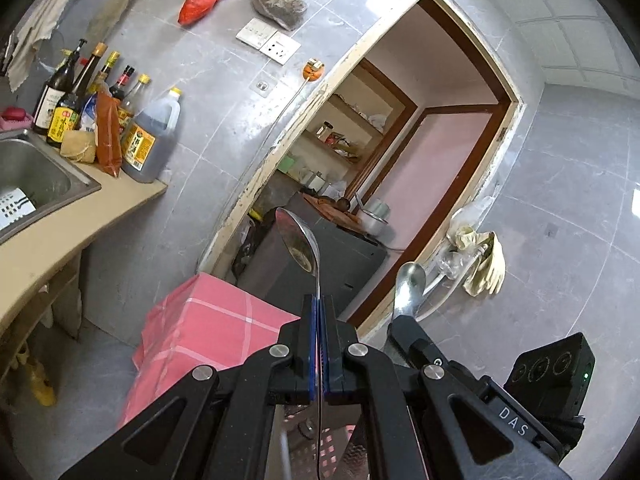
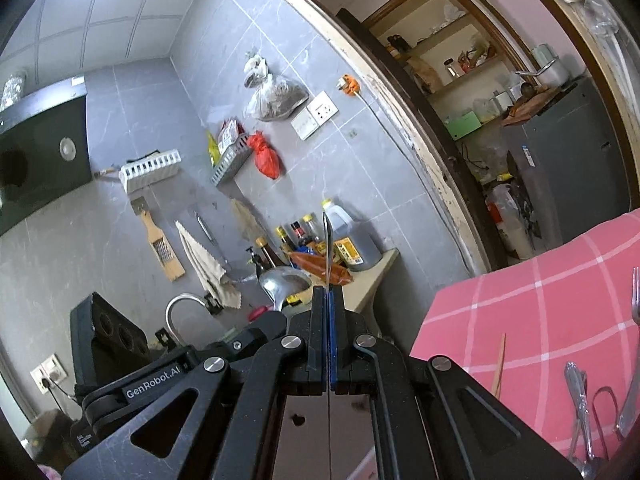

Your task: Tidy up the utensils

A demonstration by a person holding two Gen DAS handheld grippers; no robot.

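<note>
Two level wrist views from close behind the jaws, sharing doorway (image 1: 420,152) and bottle-lined counter (image 2: 376,276).

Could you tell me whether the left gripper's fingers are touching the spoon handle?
Touching. The left wrist view shows the left gripper shut on the spoon, its blue-lined fingers pressed against the thin handle from both sides.

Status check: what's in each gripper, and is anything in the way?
Left gripper shut on a spoon, bowl up. Right gripper shut on a second spoon, seen edge-on. More cutlery on the pink cloth. Nothing blocking.
</note>
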